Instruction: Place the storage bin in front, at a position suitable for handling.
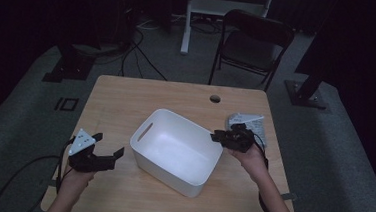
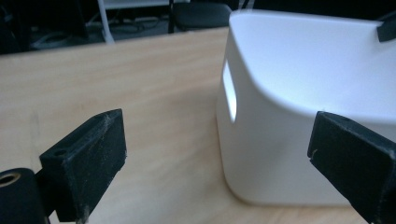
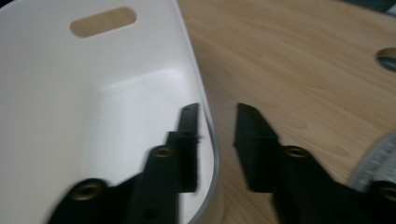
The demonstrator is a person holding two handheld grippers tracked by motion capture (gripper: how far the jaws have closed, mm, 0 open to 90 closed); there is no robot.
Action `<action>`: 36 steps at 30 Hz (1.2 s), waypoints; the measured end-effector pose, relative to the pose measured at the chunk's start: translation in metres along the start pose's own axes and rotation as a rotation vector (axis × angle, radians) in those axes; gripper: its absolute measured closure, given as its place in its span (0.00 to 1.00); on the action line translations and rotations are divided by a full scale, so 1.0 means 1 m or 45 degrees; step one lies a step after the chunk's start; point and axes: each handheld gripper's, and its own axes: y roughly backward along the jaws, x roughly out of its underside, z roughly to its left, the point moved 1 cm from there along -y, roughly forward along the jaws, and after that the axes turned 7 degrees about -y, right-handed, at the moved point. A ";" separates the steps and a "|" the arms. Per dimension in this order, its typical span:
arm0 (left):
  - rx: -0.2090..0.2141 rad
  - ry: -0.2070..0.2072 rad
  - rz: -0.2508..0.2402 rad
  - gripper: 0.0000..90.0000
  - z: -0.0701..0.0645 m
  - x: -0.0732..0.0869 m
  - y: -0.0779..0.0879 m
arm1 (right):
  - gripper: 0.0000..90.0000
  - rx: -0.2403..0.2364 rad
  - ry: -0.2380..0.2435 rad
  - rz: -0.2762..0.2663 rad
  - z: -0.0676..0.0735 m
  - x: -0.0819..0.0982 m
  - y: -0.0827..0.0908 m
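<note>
A white plastic tub with a slot handle stands in the middle of the wooden table. My right gripper is at the tub's right rim. In the right gripper view its jaws straddle that rim, one inside the tub and one outside, a little apart and not pressing on it. My left gripper hovers left of the tub with its jaws wide open and nothing between them. In the left gripper view the tub's handle end stands close ahead.
A grey patterned cloth lies on the table just behind my right hand. A round cable hole is near the far edge. A folding chair stands beyond the table. Bare wood stretches left of the tub.
</note>
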 end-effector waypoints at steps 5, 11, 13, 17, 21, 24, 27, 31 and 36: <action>0.035 -0.033 0.009 0.05 0.007 -0.020 -0.012 | 0.57 0.037 -0.063 -0.089 0.009 0.002 0.018; 0.081 -0.045 0.030 0.07 0.010 -0.029 -0.032 | 0.51 0.091 -0.096 -0.169 0.021 0.015 0.035; 0.085 -0.049 0.036 0.08 0.009 -0.030 -0.036 | 0.50 0.100 -0.104 -0.175 0.022 0.020 0.037; 0.130 -0.097 0.044 0.19 0.003 -0.034 -0.049 | 0.50 0.114 -0.131 -0.184 0.020 0.026 0.037; 0.165 -0.121 0.066 0.34 -0.001 -0.034 -0.058 | 0.50 0.091 -0.167 -0.190 0.020 0.030 0.034; 0.158 -0.111 0.083 0.50 -0.001 -0.034 -0.064 | 0.61 0.124 -0.138 -0.193 0.022 0.031 0.028; 0.159 -0.111 0.116 0.59 -0.004 -0.033 -0.069 | 0.72 0.145 -0.116 -0.170 0.021 0.031 0.024; 0.155 -0.097 0.130 0.70 -0.005 -0.032 -0.072 | 0.83 0.128 -0.121 -0.159 0.020 0.029 0.020; 0.150 -0.109 0.142 0.80 -0.009 -0.030 -0.072 | 0.91 0.162 -0.092 -0.155 0.021 0.025 0.021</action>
